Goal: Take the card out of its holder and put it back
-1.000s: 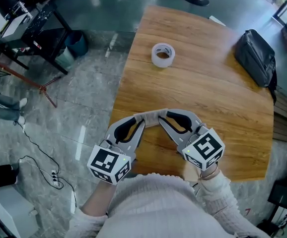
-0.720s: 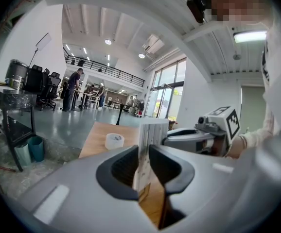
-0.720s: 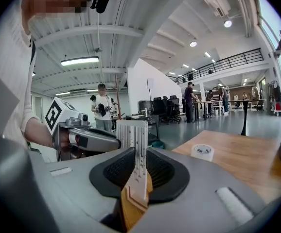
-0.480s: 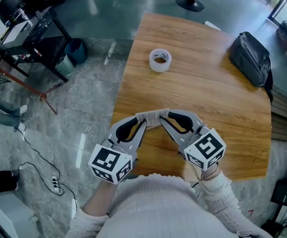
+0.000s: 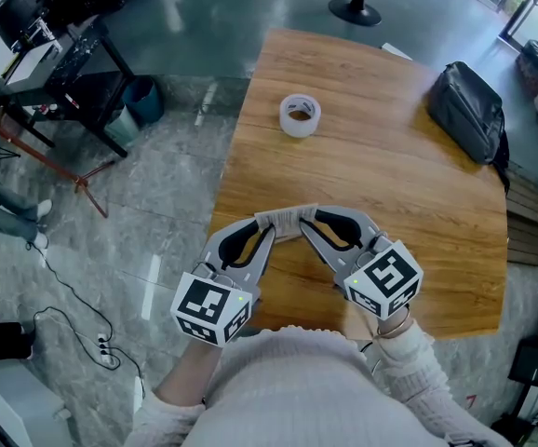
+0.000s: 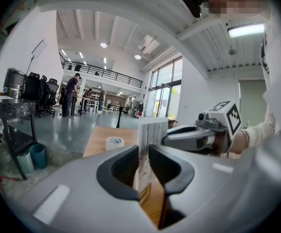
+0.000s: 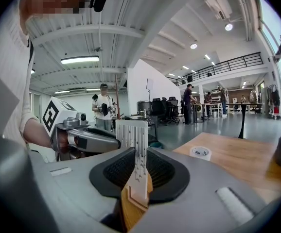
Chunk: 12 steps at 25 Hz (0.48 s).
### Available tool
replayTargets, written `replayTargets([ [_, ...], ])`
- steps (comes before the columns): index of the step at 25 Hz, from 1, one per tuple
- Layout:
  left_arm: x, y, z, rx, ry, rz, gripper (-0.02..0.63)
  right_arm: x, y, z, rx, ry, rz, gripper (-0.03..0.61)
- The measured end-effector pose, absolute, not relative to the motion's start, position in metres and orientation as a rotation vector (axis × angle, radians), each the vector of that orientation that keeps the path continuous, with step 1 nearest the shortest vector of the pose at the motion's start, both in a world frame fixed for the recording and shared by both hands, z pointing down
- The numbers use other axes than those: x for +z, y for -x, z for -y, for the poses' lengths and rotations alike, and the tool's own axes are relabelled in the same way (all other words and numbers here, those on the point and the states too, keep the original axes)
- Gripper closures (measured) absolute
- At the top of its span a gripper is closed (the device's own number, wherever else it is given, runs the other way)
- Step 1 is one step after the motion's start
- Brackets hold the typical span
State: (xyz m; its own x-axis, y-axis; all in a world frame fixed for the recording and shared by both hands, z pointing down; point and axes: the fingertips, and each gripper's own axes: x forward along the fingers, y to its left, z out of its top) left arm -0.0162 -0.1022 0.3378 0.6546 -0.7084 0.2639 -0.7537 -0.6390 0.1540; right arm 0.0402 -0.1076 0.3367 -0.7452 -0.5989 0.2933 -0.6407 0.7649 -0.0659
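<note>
A white card (image 5: 286, 218) with thin dark stripes hangs over the near part of the wooden table (image 5: 409, 203), held between both grippers. My left gripper (image 5: 269, 232) is shut on its left end and my right gripper (image 5: 303, 229) on its right end. In the left gripper view the card (image 6: 151, 135) stands upright between the pads of the left gripper (image 6: 144, 153), with the right gripper (image 6: 199, 136) beyond it. In the right gripper view the card (image 7: 132, 139) rises from the right gripper (image 7: 139, 155). A brown piece (image 7: 131, 208) shows below it; I cannot tell whether it is the holder.
A roll of white tape (image 5: 300, 115) lies at the table's far left. A black bag (image 5: 464, 108) sits at its far right edge. Left of the table are a grey floor with cables, a black cart (image 5: 69, 59) and a bin (image 5: 141, 94). People stand far off in the hall.
Both grippers and the card keep the same pose. Only the head view has shifted a little.
</note>
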Motion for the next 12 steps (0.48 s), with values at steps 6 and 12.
replayTargets([
  [6, 0.3374, 0.0168, 0.1023, 0.243, -2.62, 1.176, 0.543, 0.337, -0.0403, 0.1065, 0.241, -0.977, 2.699, 0.509],
  [12, 0.3405, 0.0175, 0.1036, 0.25, -2.612, 1.167, 0.543, 0.3403, -0.0391, 0.1075, 0.255, -0.978, 2.702, 0.509],
])
